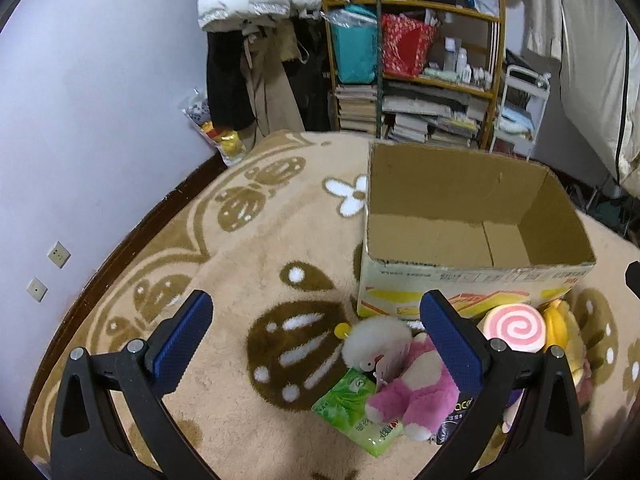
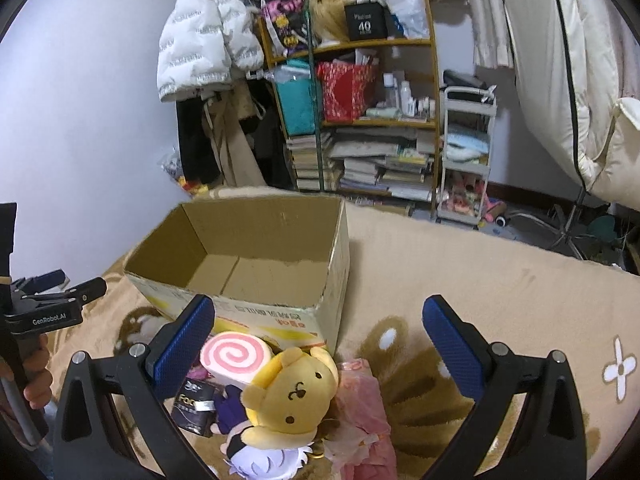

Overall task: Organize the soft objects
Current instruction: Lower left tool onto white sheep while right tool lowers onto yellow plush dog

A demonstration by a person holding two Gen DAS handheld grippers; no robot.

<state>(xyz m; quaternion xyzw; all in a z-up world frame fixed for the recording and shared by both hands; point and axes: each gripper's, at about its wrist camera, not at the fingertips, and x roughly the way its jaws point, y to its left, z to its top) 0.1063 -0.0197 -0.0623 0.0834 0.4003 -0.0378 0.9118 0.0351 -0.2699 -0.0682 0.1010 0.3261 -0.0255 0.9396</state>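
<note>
An open, empty cardboard box stands on the beige carpet. In front of it lies a heap of soft things: a white fluffy toy, a pink plush, a green tissue pack, a pink swirl cushion and a yellow bear plush. My left gripper hovers open above the heap's left side. Over the yellow bear, my right gripper is open with nothing held.
A dark packet and pink fabric lie in the heap. A bookshelf with coats hanging beside it lines the back wall, and a white trolley stands right. A hand holding the left gripper shows at the right view's left edge.
</note>
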